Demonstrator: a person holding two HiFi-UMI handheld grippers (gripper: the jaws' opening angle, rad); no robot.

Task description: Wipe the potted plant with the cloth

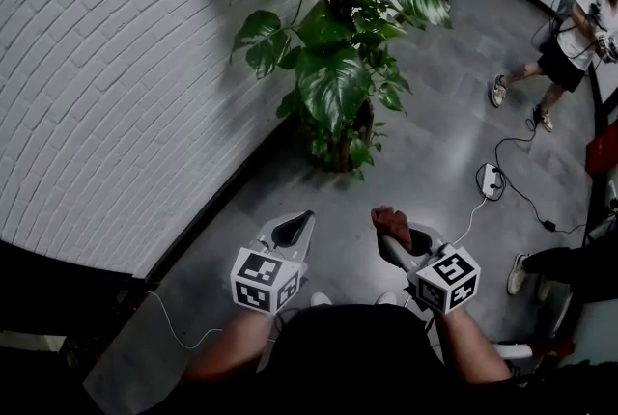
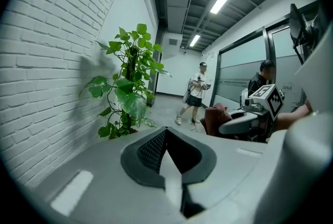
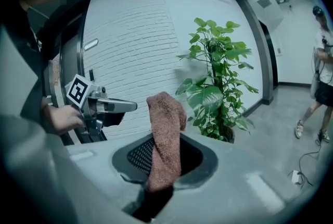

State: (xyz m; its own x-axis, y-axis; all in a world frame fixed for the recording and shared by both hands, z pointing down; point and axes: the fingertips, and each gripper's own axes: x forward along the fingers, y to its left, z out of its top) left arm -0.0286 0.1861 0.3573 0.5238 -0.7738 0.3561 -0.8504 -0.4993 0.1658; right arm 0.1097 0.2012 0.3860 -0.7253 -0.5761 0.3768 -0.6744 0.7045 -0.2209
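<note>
Cloth (image 3: 166, 113) pinched in right tool (image 3: 164, 155) — left tool (image 2: 166, 152) pressed together; potted plant (image 1: 338, 46) ahead nr brick wall (image 1: 116, 66), power strip (image 1: 491, 179) beyond.

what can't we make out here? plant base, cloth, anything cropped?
- Plant base: its own leaves cover most of it in all three views.
- Plant top: cut off by the head view's upper edge.
- Cloth lower end: in the right gripper view it sinks into the dark gap where the right gripper clamps it.
</note>
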